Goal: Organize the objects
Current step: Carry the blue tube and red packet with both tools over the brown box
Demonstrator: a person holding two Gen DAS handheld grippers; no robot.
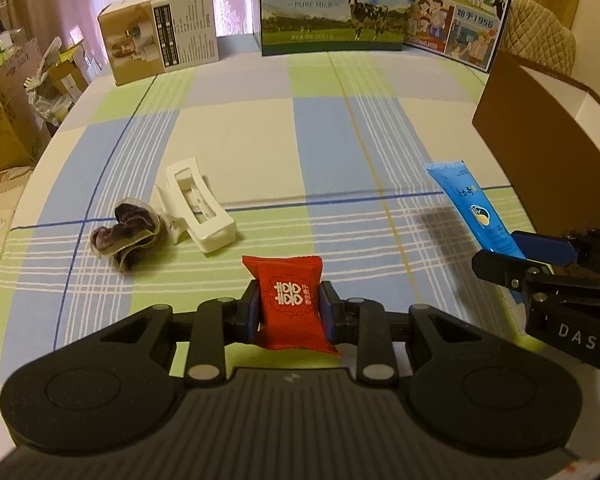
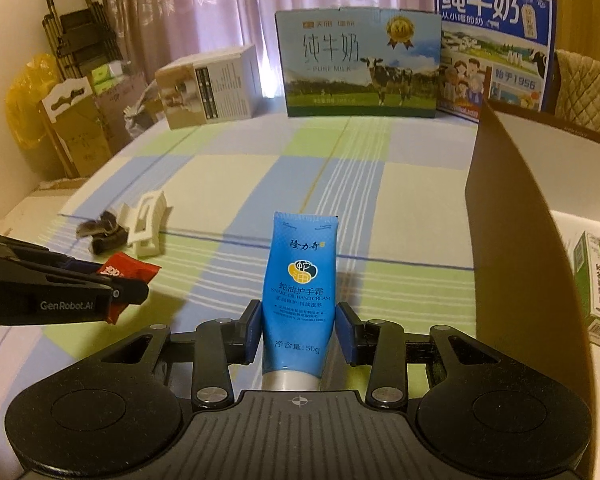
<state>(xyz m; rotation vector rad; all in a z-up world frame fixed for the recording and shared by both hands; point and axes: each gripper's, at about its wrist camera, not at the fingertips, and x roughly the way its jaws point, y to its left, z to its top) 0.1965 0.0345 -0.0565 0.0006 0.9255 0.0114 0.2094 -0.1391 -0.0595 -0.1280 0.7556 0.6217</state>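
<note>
My left gripper (image 1: 289, 307) is closed on a red candy packet (image 1: 290, 303), pads pinching its two side edges low in the centre of the left wrist view. The packet is light, crinkly film around a soft filling; I judge it will buckle rather than slip, so a mid-body pinch like this is right and more squeeze would only crush it.

My right gripper (image 2: 299, 330) has a blue hand cream tube (image 2: 300, 292) between its pads, flat crimped end pointing away, silver cap toward the camera. The left pad is against the tube; a thin gap shows at the right pad, so I cannot tell how firm the hold is. The tube is smooth plastic, soft-walled and heavier at the cap end; I would take it low on the body, where it is fullest, not at the crimp.

Left on the checked cloth of the counter (image 1: 380, 128), at middle left of the left view, lie a white hair claw clip (image 1: 198, 208), rigid and open-framed with brittle teeth, and touching it a dark velvet scrunchie (image 1: 126, 232), limp and easy to bunch.

A brown open box (image 2: 512, 200) stands at the right; its inside is hidden from the left view, and from the right one I see only a pale inner wall, no contents
</note>
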